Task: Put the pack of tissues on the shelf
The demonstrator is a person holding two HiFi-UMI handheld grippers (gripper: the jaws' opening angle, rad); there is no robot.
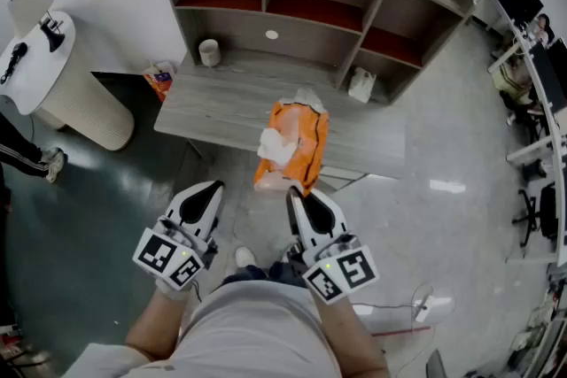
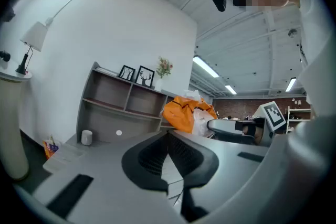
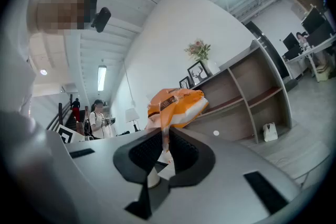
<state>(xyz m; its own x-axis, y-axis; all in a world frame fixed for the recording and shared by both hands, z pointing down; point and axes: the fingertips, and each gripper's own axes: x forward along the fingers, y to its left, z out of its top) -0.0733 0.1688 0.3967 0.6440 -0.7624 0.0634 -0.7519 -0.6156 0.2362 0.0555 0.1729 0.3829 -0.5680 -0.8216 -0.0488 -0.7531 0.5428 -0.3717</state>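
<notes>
The orange pack of tissues (image 1: 297,142) has white tissue sticking out of its top. It hangs above the grey desk (image 1: 213,106), in front of the wooden shelf (image 1: 310,9). My right gripper (image 1: 291,194) is shut on the pack's near edge; in the right gripper view the pack (image 3: 176,105) rises from between the closed jaws of that gripper (image 3: 165,148). My left gripper (image 1: 214,188) hovers left of the pack, shut and holding nothing. The left gripper view shows that gripper (image 2: 168,136) with the pack (image 2: 184,113) to its right and the shelf (image 2: 121,105) beyond.
A white cup (image 1: 209,52) and a small white bag (image 1: 361,84) stand at the shelf's foot. An orange packet (image 1: 159,81) lies on the floor at the left. A round white table (image 1: 40,66) stands further left. Office desks and chairs (image 1: 532,146) fill the right.
</notes>
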